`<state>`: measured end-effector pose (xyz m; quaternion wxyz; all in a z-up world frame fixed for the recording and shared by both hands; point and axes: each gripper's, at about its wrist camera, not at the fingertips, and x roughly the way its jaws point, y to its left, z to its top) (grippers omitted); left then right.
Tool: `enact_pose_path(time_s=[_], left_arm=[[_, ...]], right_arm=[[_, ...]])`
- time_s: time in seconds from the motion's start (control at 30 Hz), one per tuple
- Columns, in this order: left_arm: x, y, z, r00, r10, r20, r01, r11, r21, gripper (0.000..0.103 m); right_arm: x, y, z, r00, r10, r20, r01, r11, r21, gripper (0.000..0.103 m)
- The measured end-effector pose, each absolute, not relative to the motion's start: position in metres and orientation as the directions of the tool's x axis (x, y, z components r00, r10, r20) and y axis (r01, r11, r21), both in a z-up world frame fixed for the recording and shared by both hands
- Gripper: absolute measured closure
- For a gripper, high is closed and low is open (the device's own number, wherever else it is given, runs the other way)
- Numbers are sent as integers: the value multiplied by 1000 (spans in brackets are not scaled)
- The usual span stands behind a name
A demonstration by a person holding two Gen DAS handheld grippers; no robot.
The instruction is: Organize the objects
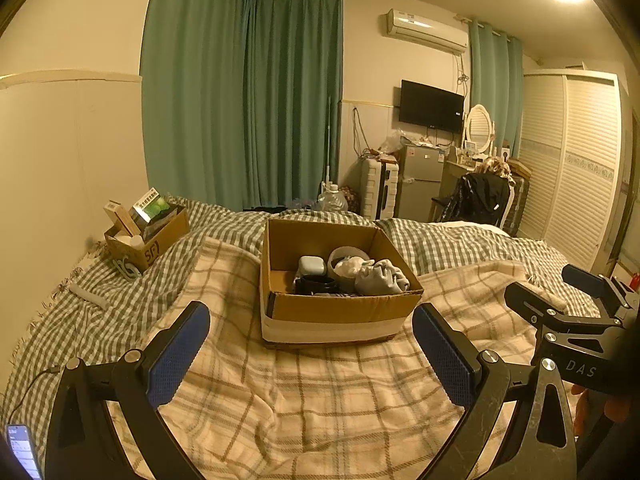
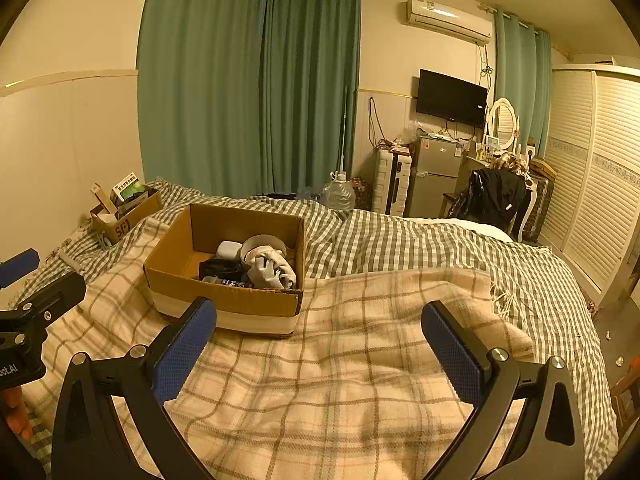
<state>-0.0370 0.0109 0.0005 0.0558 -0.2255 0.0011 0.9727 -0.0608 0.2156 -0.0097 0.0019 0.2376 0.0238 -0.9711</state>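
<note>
- A bedroom under warm ceiling light; a bed spread with a beige plaid blanket [image 1: 320, 400] over a green-check sheet [image 1: 120, 300]; green curtains [image 1: 240, 100] close off the far wall.
- Left gripper [image 1: 311, 354] hovers above the blanket, jaws spread wide with nothing between the blue pads; the box [image 1: 340, 312] sits just beyond its fingertips, dead ahead.
- Right gripper [image 2: 319, 350] likewise hangs over the blanket, jaws wide apart and empty; from its view the box [image 2: 224, 300] lies ahead and to the left, near its left finger.
- The box, brown cardboard with a white band round its base, stands open-topped on the blanket; inside lie a grey glove [image 1: 380, 278], a tape roll [image 1: 346, 260], a pale case [image 1: 312, 266] and a black item [image 1: 316, 284], all bunched toward the near right corner.
- A second, smaller carton [image 1: 148, 248] sits by the left wall on the sheet, well apart from the box; packets stand upright in it.
- A phone [image 1: 20, 452] with a lit screen shows at the lower left edge of the left view; a cable [image 1: 36, 384] runs to it.
- Beyond the bed: a wall TV [image 2: 452, 98], an air conditioner [image 2: 448, 20], a small fridge [image 2: 436, 176], a white suitcase [image 2: 392, 184], a water jug [image 2: 340, 196], a chair draped in a dark jacket [image 2: 496, 196]; louvred wardrobe doors [image 2: 592, 180] at right.
</note>
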Motion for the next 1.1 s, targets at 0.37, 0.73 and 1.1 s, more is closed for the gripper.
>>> enact_pose_path(time_s=[0.37, 0.73, 1.1], left_arm=[[-39, 10, -3, -887, 101, -452, -102, -995, -20, 0], [-40, 10, -5, -883, 102, -459, -105, -994, -18, 0], [-42, 9, -4, -881, 79, -466, -85, -996, -9, 0]], right_arm=[[-62, 216, -11, -883, 6, -470, 18, -999, -46, 0], [-62, 217, -13, -881, 4, -473, 19, -999, -43, 0], [-66, 217, -17, -874, 22, -486, 2, -999, -48, 0]])
